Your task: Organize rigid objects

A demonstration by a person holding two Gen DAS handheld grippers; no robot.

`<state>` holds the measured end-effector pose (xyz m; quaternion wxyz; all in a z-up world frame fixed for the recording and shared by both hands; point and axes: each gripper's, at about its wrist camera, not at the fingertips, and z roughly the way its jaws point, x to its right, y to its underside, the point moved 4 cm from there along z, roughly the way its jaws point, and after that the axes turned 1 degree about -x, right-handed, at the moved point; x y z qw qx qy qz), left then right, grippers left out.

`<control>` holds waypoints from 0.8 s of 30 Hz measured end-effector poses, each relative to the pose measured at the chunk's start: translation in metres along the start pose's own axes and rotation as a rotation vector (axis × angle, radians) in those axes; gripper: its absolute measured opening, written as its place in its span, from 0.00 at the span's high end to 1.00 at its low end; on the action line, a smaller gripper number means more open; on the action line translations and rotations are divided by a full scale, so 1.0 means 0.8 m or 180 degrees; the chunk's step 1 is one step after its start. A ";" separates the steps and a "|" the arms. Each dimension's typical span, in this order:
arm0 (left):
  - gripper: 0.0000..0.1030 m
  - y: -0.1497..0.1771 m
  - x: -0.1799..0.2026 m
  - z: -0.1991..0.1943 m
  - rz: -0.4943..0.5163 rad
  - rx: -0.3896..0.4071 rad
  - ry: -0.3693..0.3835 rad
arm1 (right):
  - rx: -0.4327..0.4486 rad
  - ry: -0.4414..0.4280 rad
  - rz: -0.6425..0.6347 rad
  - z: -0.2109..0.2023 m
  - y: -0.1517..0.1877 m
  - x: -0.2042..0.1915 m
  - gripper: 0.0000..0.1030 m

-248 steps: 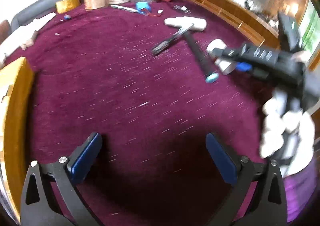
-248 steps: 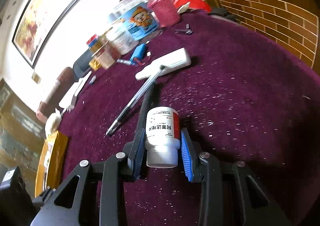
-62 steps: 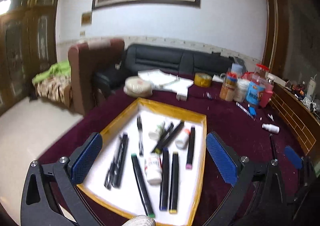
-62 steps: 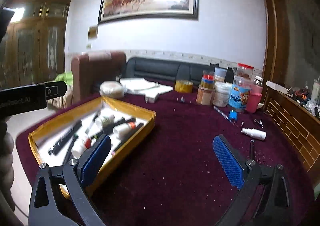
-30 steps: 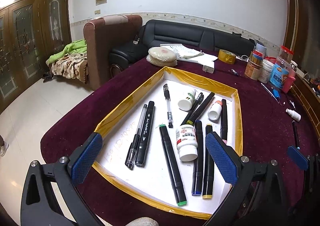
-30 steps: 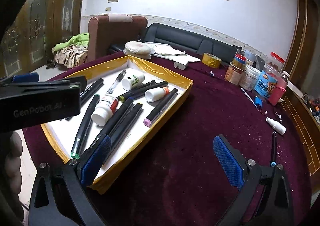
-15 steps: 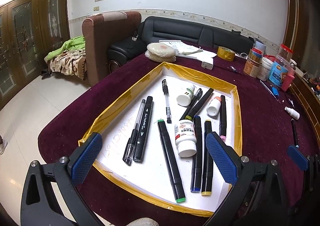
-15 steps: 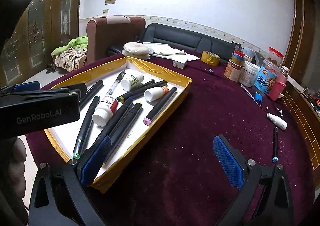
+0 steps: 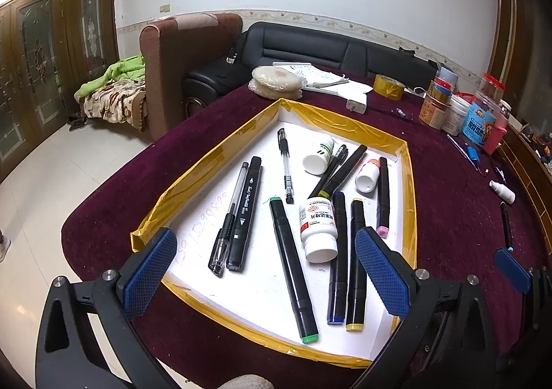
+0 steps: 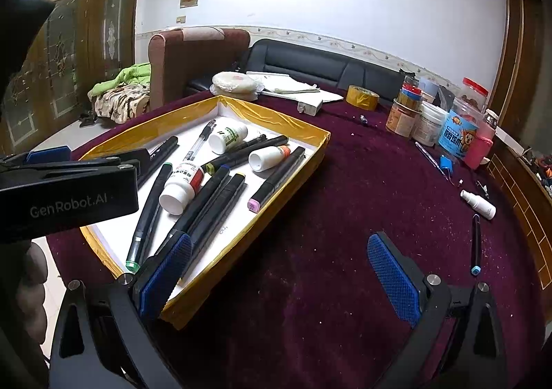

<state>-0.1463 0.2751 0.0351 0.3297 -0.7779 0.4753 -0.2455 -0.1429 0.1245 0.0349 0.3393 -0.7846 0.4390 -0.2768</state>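
Holding both jaws wide and empty, we keep the left hand-held gripper [image 9: 265, 271] over the tray [image 9: 408, 182], the right hand-held gripper [image 10: 283, 271] beside it. Far right of its fingers lies 1 pen [image 10: 476, 240], likely next: reach, align, close.
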 end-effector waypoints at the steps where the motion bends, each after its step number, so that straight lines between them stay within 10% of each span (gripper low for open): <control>1: 0.00 0.000 0.000 0.001 -0.0001 -0.0004 0.0004 | -0.0002 -0.0001 0.0003 0.000 0.000 0.000 0.02; 24: 0.00 0.003 0.002 0.001 0.0035 -0.0054 0.0023 | 0.0012 -0.0082 0.0073 -0.003 0.002 0.002 0.02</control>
